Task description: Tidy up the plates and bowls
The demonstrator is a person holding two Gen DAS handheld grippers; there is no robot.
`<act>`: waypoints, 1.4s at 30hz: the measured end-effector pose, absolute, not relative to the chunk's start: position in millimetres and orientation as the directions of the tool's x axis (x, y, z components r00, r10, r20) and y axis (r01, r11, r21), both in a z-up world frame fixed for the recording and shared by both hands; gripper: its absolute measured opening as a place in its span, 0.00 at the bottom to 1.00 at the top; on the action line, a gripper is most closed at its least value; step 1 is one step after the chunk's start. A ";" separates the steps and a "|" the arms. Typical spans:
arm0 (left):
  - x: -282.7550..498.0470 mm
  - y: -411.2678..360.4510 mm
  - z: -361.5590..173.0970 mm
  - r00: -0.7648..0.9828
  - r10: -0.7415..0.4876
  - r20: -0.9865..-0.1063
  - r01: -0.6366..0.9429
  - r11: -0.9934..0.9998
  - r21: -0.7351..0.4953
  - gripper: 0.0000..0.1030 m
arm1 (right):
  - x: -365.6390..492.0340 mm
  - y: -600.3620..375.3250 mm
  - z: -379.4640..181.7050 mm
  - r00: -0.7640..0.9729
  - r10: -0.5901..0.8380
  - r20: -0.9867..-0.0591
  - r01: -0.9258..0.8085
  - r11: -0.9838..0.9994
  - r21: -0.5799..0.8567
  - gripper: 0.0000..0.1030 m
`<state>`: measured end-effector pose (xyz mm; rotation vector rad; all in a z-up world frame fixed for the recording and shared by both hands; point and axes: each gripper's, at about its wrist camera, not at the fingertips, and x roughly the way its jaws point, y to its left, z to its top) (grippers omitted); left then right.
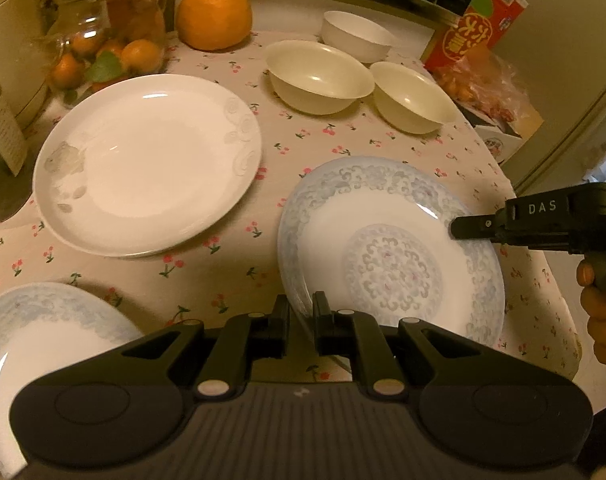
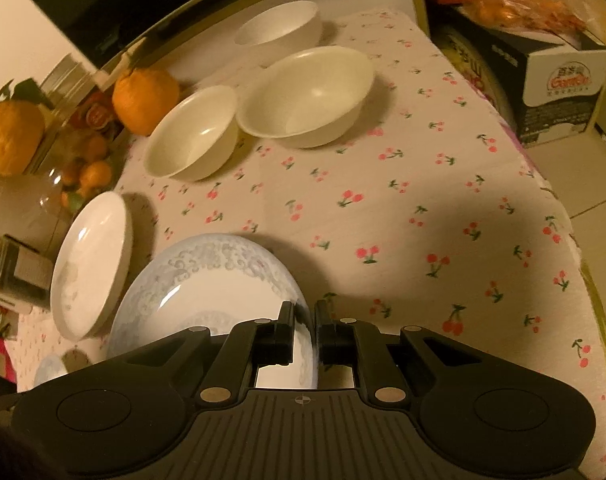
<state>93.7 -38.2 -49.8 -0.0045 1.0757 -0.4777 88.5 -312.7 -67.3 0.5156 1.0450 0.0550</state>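
Note:
A blue-patterned plate (image 1: 391, 248) (image 2: 211, 292) is over the cherry-print tablecloth, and both grippers hold it by the rim. My left gripper (image 1: 301, 304) is shut on its near left rim. My right gripper (image 2: 304, 308) is shut on the opposite rim and comes in from the right in the left wrist view (image 1: 457, 228). A plain white plate (image 1: 151, 164) (image 2: 91, 264) lies to the left. A second blue-patterned plate (image 1: 43, 340) sits at the near left. Three cream and white bowls (image 1: 319, 76) (image 1: 413, 96) (image 1: 357, 34) stand at the back.
A large orange (image 1: 215, 12) and a glass jar of small oranges (image 1: 103, 48) stand at the back left. A red box (image 1: 483, 20) and a bag of fruit (image 1: 487, 84) are at the back right. The table edge (image 2: 575, 240) drops off on the right.

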 end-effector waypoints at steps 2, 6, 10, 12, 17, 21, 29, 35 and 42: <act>93.2 -40.3 -50.7 0.383 -0.373 -0.845 0.373 0.899 -0.228 0.10 | 88.3 -314.6 -68.4 0.510 0.282 -0.812 0.202 0.879 0.432 0.12; 92.6 -39.5 -51.0 0.382 -0.372 -0.846 0.370 0.901 -0.229 0.10 | 88.3 -312.8 -67.9 0.510 0.274 -0.816 0.199 0.885 0.422 0.12; 91.9 -40.1 -50.9 0.383 -0.372 -0.846 0.370 0.900 -0.228 0.10 | 88.0 -312.0 -67.4 0.508 0.270 -0.818 0.201 0.887 0.417 0.13; 91.7 -40.2 -50.9 0.382 -0.372 -0.846 0.371 0.900 -0.228 0.11 | 88.0 -311.9 -67.5 0.508 0.270 -0.818 0.203 0.885 0.418 0.13; 89.3 -40.9 -45.5 0.398 -0.372 -0.839 0.388 0.897 -0.214 0.27 | 86.8 -309.0 -63.5 0.523 0.246 -0.816 0.192 0.899 0.394 0.15; 81.6 -45.0 -36.0 0.442 -0.343 -0.829 0.434 0.890 -0.137 0.53 | 84.1 -305.4 -57.6 0.537 0.215 -0.816 0.187 0.913 0.363 0.31; 71.7 -36.0 -18.1 0.503 -0.344 -0.793 0.468 0.880 -0.085 0.87 | 73.5 -289.5 -38.3 0.605 0.213 -0.767 0.117 0.929 0.350 0.72; 67.0 -14.3 -10.2 0.546 -0.322 -0.774 0.455 0.889 -0.048 0.96 | 62.1 -267.3 -20.2 0.672 0.265 -0.692 0.007 0.932 0.363 0.88; 67.1 31.6 -6.9 0.616 -0.227 -0.754 0.355 0.935 0.009 1.00 | 52.2 -223.6 -7.3 0.688 0.367 -0.626 -0.157 0.918 0.366 0.97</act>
